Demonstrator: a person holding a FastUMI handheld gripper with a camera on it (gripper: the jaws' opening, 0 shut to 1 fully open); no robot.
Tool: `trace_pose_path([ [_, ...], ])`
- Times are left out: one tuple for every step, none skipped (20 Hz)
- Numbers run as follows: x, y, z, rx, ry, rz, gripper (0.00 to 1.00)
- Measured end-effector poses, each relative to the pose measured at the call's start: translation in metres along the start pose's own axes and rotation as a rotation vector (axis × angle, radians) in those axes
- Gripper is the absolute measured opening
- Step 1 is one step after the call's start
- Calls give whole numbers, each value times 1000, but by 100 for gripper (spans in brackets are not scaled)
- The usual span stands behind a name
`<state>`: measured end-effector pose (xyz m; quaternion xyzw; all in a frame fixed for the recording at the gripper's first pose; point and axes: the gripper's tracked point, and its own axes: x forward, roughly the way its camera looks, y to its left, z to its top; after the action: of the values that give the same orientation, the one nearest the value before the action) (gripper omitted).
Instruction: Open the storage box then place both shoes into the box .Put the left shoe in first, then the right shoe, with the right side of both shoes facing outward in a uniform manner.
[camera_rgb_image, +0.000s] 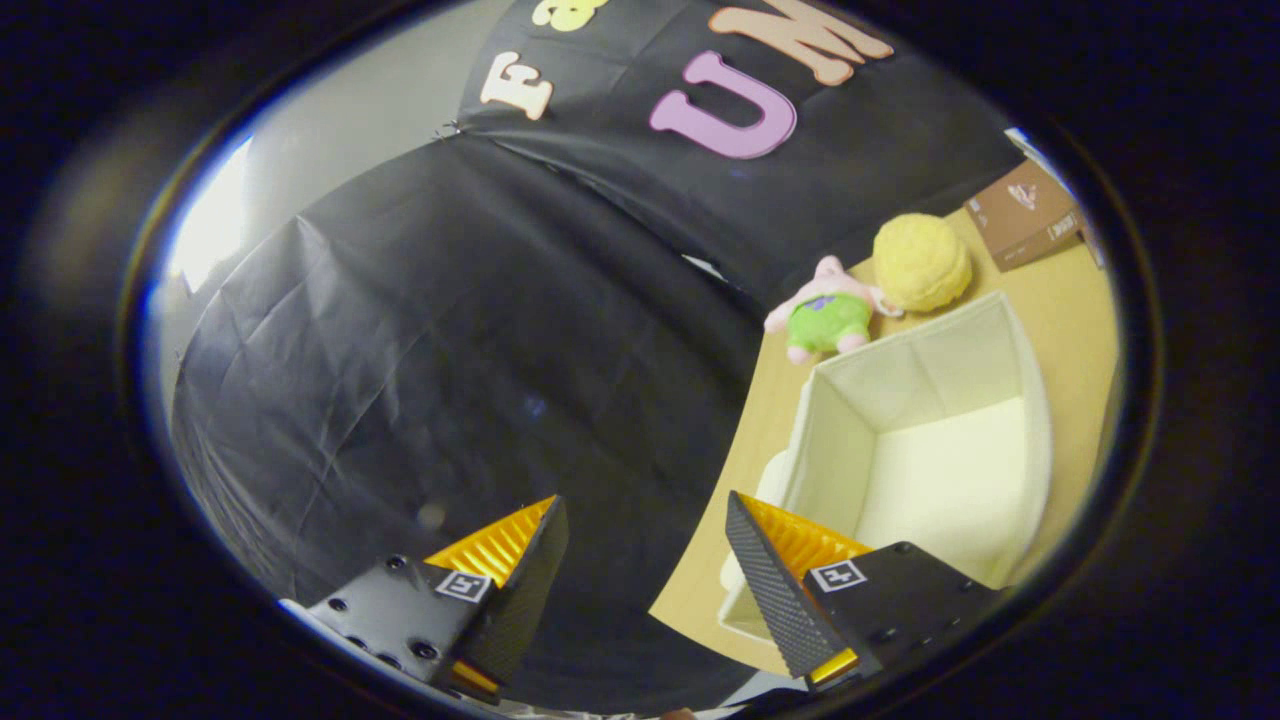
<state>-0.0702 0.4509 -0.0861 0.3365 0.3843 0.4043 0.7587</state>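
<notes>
Gripper (645, 570) with jaws released, nothing between them. Ahead, to their right, the storage box (1030, 400) stands open on the tabletop (1070, 290), its pale interior bare. Beyond it lie a pink-and-green plush toy (830, 318), a yellow ball (921, 262) and a brown carton (1025, 213).

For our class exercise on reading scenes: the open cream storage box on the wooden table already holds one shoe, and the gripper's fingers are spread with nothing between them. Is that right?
Not quite. The gripper view shows the storage box open but holding no shoe; its inside is bare. The rest stands: it sits on the wooden table, and the gripper has its fingers spread with nothing between them.
</notes>
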Motion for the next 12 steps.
trace_pose_path([
  [-15, -11, 7, -32, -15, -22, 99],
  [-31, -22, 13, -73, -30, -52, 99],
  [-46, -35, 19, -121, -47, -89, 99],
  [-62, -50, 24, -172, -62, -130, 99],
  [-78, -65, 30, -216, -75, -174, 99],
  [-95, -81, 37, -253, -84, -218, 100],
  [-110, -98, 42, -281, -89, -258, 100],
  [-122, -113, 45, -302, -93, -297, 100],
  [-136, -130, 48, -320, -97, -337, 100],
  [-148, -145, 49, -340, -97, -375, 100],
  [-160, -162, 52, -361, -97, -411, 100],
  [-172, -180, 52, -385, -93, -453, 100],
])
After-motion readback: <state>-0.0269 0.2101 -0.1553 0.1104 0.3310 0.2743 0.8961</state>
